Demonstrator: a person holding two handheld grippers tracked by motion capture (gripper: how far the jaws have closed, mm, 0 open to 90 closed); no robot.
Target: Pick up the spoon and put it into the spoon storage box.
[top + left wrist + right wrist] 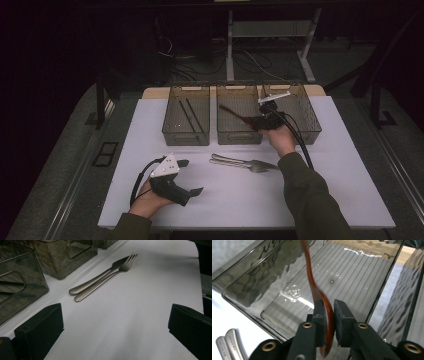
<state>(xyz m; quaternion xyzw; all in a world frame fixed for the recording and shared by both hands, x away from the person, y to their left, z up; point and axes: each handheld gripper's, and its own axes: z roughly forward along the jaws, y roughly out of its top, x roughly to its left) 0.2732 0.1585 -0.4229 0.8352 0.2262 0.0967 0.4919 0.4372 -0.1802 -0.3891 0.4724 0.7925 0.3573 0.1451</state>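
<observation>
The left gripper (pixel 192 176) lies at 7 o'clock on the white table sheet (pixel 240 205), its jaws released wide with nothing between them, well apart from everything else. It poses little risk where it rests.

Just past it, near the middle of the sheet, a steel fork (pixel 260 167) and a steel table knife (pixel 227 159) lie side by side, touching or nearly so. The right sleeve hangs just above the fork's tines and could nudge the pair if the arm drops or swings.

At 1 o'clock the right gripper (pixel 329 307) grasps a dark brown wooden spoon (pixel 310 272) by its bowl, edge-on between the pads. The handle slants out over the middle smoky clear plastic bin (pixel 239 142). The hold looks slight and sits at the very end of the spoon, so the long handle could pivot. The spoon might then slip, strike the bin's rim, or fall onto the sheet instead of inside.

A matching bin (pixel 186 135) at 11 o'clock holds two thin dark sticks, and a third bin (pixel 310 125) stands at 1 o'clock beyond the hand.

The sheet covers a pale wooden tabletop (pixel 150 92). Beyond it, at 12 o'clock, the room is dim, with grey carpet, loose cables and a white desk frame (pixel 230 50).
</observation>
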